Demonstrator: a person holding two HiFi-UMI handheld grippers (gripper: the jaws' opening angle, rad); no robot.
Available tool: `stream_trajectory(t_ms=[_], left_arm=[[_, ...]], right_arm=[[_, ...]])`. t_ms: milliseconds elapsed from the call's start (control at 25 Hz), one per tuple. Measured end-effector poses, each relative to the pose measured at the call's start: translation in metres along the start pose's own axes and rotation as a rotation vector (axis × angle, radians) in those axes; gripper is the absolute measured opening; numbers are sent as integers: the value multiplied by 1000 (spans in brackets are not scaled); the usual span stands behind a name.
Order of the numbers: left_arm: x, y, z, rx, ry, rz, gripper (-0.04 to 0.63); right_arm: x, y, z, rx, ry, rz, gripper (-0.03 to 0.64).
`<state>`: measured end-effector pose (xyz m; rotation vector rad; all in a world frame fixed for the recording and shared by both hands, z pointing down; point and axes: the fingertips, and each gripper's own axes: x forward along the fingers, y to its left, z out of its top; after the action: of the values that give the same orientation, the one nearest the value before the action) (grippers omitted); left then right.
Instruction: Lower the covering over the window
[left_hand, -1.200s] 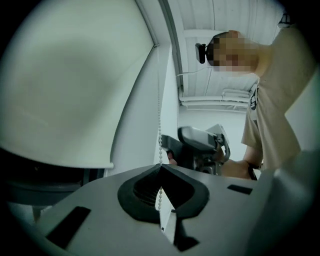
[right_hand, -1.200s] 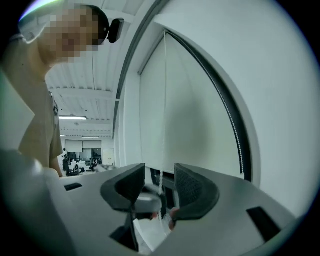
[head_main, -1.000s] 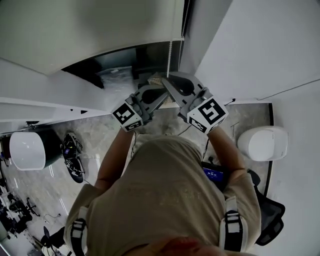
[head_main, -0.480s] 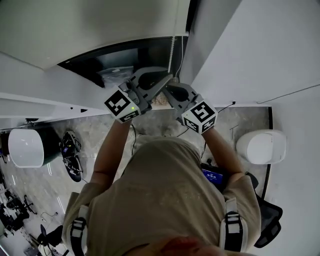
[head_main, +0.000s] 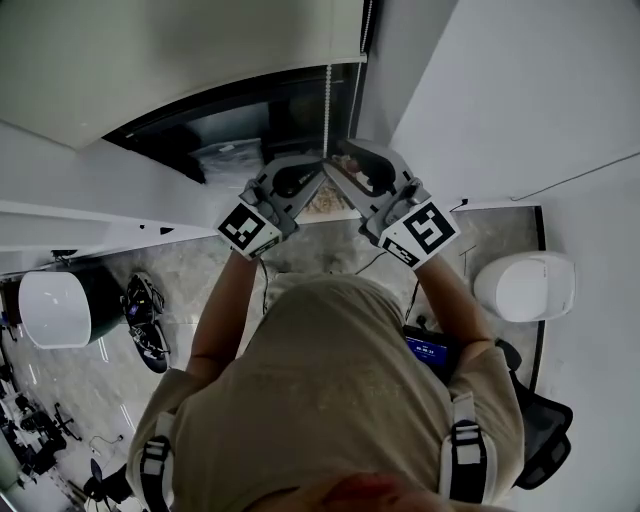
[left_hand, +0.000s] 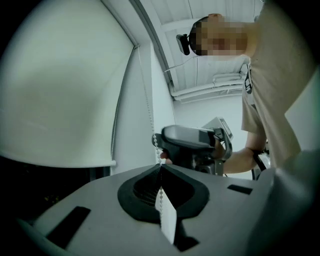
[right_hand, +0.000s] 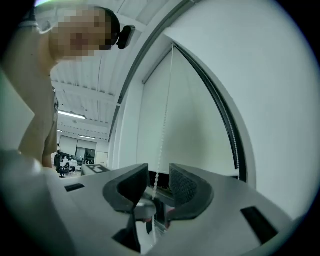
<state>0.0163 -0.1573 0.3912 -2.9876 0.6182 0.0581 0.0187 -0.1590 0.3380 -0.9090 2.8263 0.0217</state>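
Note:
A pale roller blind (head_main: 180, 50) hangs over the upper part of a dark window (head_main: 250, 115). Its white bead chain (head_main: 328, 100) runs down at the right side of the window frame. My left gripper (head_main: 319, 170) has just closed and is shut on the chain (left_hand: 146, 100), whose beads run through its pinched jaws (left_hand: 161, 167). Close beside it, my right gripper (head_main: 337, 166) has just been opening. In the right gripper view its jaws (right_hand: 159, 176) stand apart, with the chain (right_hand: 165, 115) hanging between the pads and not pressed.
A white wall (head_main: 520, 100) rises right of the window, and a white sill (head_main: 100, 200) runs to the left. On the floor below stand two rounded white objects (head_main: 55, 305) (head_main: 525, 285), dark gear (head_main: 145, 315) and cables.
Half a second ago the left gripper sat further up and left in the picture and the right one lower. Now both meet again at the chain, and the right jaws stand wider.

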Motion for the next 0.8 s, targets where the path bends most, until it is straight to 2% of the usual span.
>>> stream_trajectory(t_ms=[80, 120, 240, 280, 320, 400, 520, 560, 600, 720, 800], left_arm=[[5, -17, -1, -28, -9, -32, 15], [5, -22, -1, -44, -12, -38, 17], [-9, -14, -4, -122, -46, -63, 17], [-16, -5, -1, -157, -76, -76, 63], [-21, 3, 7, -179, -110, -81, 164], [-15, 11, 32, -152, -140, -70, 169], [12, 14, 63, -90, -114, -31, 167], [17, 16, 66, -92, -106, -14, 123], [20, 17, 67, -94, -99, -1, 28], [20, 16, 61, -61, -93, 4, 25], [19, 17, 42, -15, -43, 5, 23]], right_arm=[[6, 1, 8, -4, -14, 12, 108], [8, 2, 9, 5, -17, 27, 22], [10, -5, -10, 57, -1, 41, 9], [10, -9, -26, 70, 38, 36, 9], [9, -11, -45, 81, 94, 36, 9], [6, -7, -71, 92, 178, 47, 9], [9, 6, -69, 74, 180, 72, 9], [10, 10, -68, 74, 175, 77, 9], [9, 12, -68, 84, 171, 77, 9], [2, 8, -71, 70, 179, 60, 11], [-3, 1, -70, 63, 160, 63, 30]])
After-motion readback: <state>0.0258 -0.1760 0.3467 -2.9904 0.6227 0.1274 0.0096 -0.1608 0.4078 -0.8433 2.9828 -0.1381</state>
